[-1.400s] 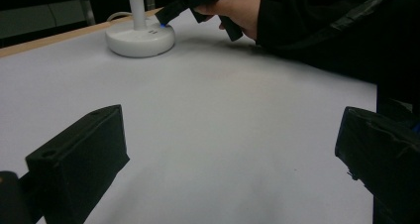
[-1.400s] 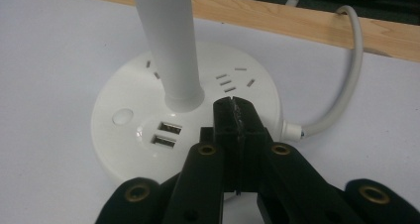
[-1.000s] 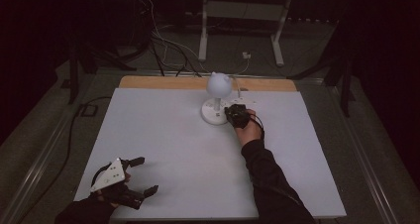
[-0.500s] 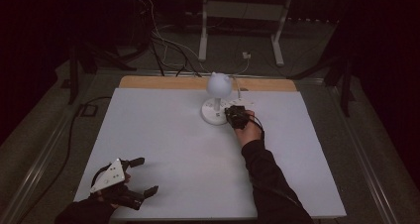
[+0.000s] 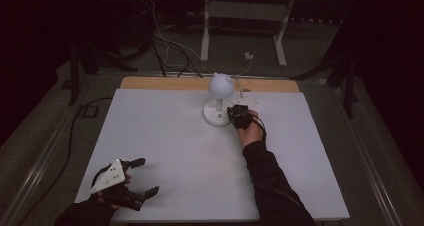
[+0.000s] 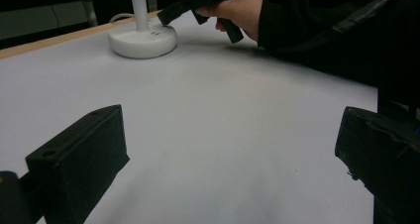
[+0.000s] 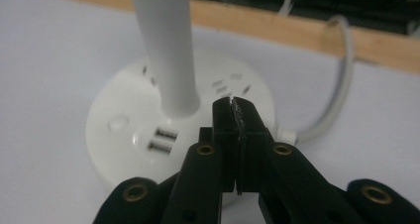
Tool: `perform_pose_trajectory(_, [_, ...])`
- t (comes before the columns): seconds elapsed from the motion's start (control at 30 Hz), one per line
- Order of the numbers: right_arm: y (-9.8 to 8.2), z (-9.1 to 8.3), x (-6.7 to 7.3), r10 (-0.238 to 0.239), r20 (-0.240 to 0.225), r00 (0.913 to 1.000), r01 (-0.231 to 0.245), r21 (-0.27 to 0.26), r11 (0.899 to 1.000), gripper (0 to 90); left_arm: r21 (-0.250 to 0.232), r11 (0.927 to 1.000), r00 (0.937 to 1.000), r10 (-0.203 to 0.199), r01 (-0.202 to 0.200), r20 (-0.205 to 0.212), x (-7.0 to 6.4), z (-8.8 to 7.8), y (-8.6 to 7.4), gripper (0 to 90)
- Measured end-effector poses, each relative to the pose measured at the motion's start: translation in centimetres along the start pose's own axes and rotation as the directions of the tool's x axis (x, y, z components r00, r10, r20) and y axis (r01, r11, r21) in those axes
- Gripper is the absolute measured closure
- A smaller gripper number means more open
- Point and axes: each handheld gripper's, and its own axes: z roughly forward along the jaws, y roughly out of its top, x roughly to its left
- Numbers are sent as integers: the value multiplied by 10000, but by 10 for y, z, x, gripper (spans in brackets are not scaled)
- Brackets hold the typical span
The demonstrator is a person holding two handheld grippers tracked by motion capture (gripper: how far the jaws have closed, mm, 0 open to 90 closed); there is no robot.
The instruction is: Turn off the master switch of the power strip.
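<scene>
Nothing has moved in the last second: both grippers sit where they were, so whatever is under way at the lamp has not advanced. Left gripper [image 5: 138, 176] rests at the near left corner of the table [image 5: 165, 131], jaws wide apart, empty, with broad bare surface ahead. Lamp [image 5: 218, 103] stands near the far edge, cord trailing behind its base [image 7: 124, 130]. Right gripper [image 7: 233, 107] is pressed closed, holding nothing, tips over the base just beside the stem [image 7: 166, 45]; little room there, much to its right.

A white tabletop [image 5: 175, 151] with a bare wooden strip along its far edge carries a white lamp [image 5: 218, 106] standing near that edge's middle.
</scene>
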Motion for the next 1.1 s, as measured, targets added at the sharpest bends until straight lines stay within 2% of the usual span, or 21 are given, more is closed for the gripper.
perform_pose_trajectory(0.1, [5,-3,1,32,-62,10000,-33,-151,9999,878,-6,10000,10000,4,-4,15,0,0,0,3])
perform_pose_trajectory(0.3, [10,-6,5,-202,-220,9996,200,-95,9998,848,-10,10000,10000,25,-25,-5,-1,-1,0,3])
perform_pose_trajectory(0.37, [10,-7,5,-129,-282,9995,126,-134,9998,835,-2,10000,10000,30,-30,-5,-1,-1,0,3])
perform_pose_trajectory(0.53, [12,-11,6,-282,-374,9989,276,-185,9994,764,-26,10000,10000,0,0,-13,0,-1,0,3])
perform_pose_trajectory(0.7, [9,-15,3,-357,-356,9987,338,-512,9981,513,-16,10000,10000,12,-12,-1,-1,-1,0,3])
perform_pose_trajectory(0.93, [7,-22,-3,-367,-832,9959,335,-403,9986,338,-13,10000,10000,4,-4,-18,0,-1,0,3])
perform_pose_trajectory(1.1, [5,-30,-5,-189,-1417,9897,137,-377,9992,246,-32,10000,10000,-15,14,-18,0,-1,0,3])
